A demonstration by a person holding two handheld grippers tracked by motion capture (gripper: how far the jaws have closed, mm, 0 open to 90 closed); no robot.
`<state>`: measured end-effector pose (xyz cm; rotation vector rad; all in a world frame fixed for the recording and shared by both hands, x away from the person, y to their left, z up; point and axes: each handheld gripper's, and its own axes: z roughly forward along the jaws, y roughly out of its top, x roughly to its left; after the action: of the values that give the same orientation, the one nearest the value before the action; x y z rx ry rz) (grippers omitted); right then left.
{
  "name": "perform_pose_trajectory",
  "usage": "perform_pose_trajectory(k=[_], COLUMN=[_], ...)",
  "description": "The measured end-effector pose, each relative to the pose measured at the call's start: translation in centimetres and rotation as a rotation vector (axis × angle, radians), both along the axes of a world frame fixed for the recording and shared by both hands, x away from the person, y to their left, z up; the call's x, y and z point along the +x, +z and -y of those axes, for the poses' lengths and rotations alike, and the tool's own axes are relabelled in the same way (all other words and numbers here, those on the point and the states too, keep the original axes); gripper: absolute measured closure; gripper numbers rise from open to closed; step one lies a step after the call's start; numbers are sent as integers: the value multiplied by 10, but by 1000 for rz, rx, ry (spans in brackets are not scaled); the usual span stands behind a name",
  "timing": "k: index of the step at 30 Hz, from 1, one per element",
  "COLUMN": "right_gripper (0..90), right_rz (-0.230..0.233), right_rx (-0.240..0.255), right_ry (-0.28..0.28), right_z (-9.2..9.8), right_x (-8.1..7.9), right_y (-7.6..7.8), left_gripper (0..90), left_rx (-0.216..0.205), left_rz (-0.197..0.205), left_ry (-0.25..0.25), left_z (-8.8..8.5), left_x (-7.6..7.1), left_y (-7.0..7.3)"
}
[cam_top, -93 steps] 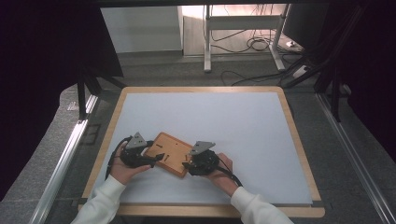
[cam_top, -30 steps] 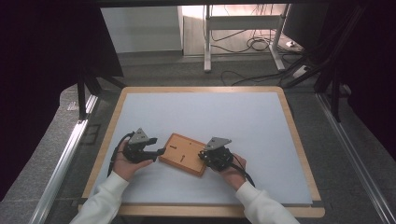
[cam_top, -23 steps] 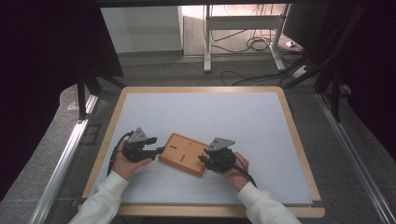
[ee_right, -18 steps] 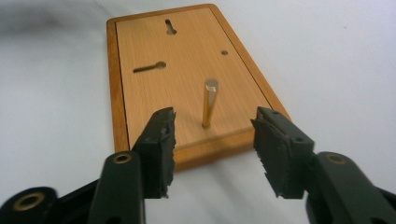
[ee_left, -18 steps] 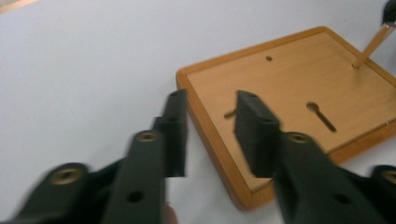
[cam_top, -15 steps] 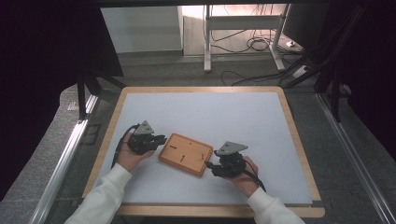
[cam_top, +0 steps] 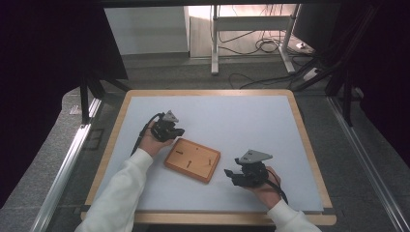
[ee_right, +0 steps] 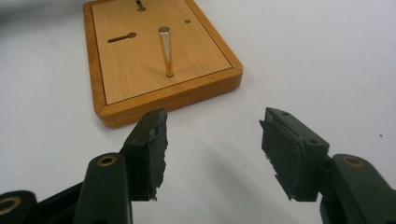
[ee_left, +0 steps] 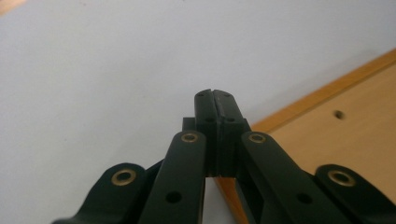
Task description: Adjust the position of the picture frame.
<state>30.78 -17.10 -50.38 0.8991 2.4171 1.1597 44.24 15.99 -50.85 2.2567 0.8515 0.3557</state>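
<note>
A flat wooden board (cam_top: 192,160) with slots and an upright metal pin (ee_right: 165,50) lies on the white table top (cam_top: 232,121). My left gripper (cam_top: 177,131) sits just beyond the board's upper left edge, its jaws pressed together on nothing; the left gripper view has the board's corner (ee_left: 336,121) to its right. My right gripper (cam_top: 228,173) rests to the right of the board, a short gap away, jaws wide apart and empty. In the right gripper view the board (ee_right: 154,51) lies ahead between and beyond the fingertips.
The white surface has a wooden frame (cam_top: 309,145) around it. Metal rails (cam_top: 63,169) run along the left side. Cables and a desk leg (cam_top: 215,38) are on the floor beyond the far edge.
Both grippers have let go of the board and backed off. The left one moved up and away to the far left corner and shut; the right one slid right and toward the front, open.
</note>
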Motion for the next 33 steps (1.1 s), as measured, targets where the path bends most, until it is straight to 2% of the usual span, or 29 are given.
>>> perform_pose_trajectory(k=[1, 3, 8, 15, 20, 22, 25, 26, 33], right_gripper=[408, 407, 403, 400, 396, 394, 394, 394, 393], right_rz=[-1, 1, 19, 23, 23, 23, 23, 23, 24], right_rx=[1, 4, 11, 13, 13, 11, 14, 14, 11], right_ry=[-2, -4, -3, -12, -16, -17, -19, -19, -19], right_z=[0, 0, 0, -1, 0, 1, 1, 1, 1], right_x=[0, 0, -1, -1, 0, 0, 0, 1, 1], right_y=[0, 0, 2, 2, 2, 1, 1, 1, 1], left_gripper=[900, 900, 900, 900, 900, 900, 900, 900, 900], left_rx=[0, -3, 21, 3, 23, 44, 65, 55, 77], left_rz=[0, -29, -45, -58, -70, -71, -79, -90, -99], left_ry=[0, -6, -42, -60, -76, -90, -107, -109, -130], left_z=[0, 2, 5, 7, 10, 13, 13, 13, 9], left_x=[0, 6, 8, 8, 12, 14, 13, 12, 3], left_y=[0, -5, -11, -13, -13, -13, -12, -12, -11])
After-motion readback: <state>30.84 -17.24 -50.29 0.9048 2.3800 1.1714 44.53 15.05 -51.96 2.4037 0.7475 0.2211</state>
